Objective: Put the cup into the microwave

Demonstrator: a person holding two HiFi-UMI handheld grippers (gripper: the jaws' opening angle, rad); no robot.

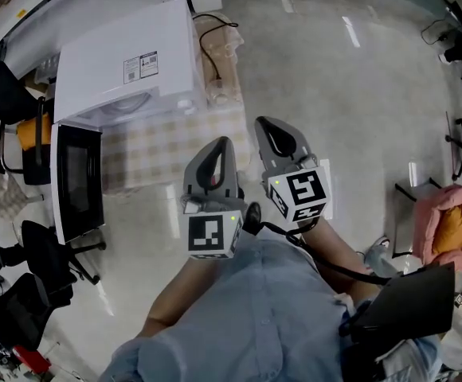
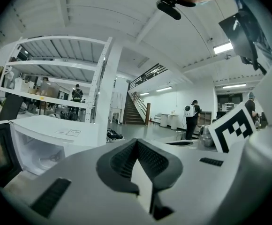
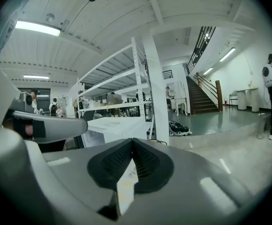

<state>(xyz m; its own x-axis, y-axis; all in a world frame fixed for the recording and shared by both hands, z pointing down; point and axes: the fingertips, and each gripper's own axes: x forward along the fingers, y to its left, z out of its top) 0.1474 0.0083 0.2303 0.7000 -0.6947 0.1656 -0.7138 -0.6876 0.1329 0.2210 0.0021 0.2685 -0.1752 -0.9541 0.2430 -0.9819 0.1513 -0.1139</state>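
On the tabletop [image 1: 147,161], which was covered with a pale checked cloth, stood the white box-shaped microwave [image 1: 119,62]. Its black-windowed door [image 1: 78,183] was swung wide open, exposing the white cavity. A black cable [image 1: 207,30] lay looped behind the cabinet. The cup could not be made out in any view, and whether it sat inside the cavity could not be determined.

The left gripper [image 1: 213,151], a grey unit with a square-marker cube at its rear, appeared in the head view over the near right corner of the checked cloth, to the right of the open door. Its jaws were closed together with nothing between them. The right gripper [image 1: 276,131], of the same build, was positioned just beside the left one, over the glossy grey floor [image 1: 350,94]. Its jaws were likewise pressed together and empty. Both grippers were apart from the microwave. The person's light blue shirt [image 1: 255,317] filled the lower part of the head view.
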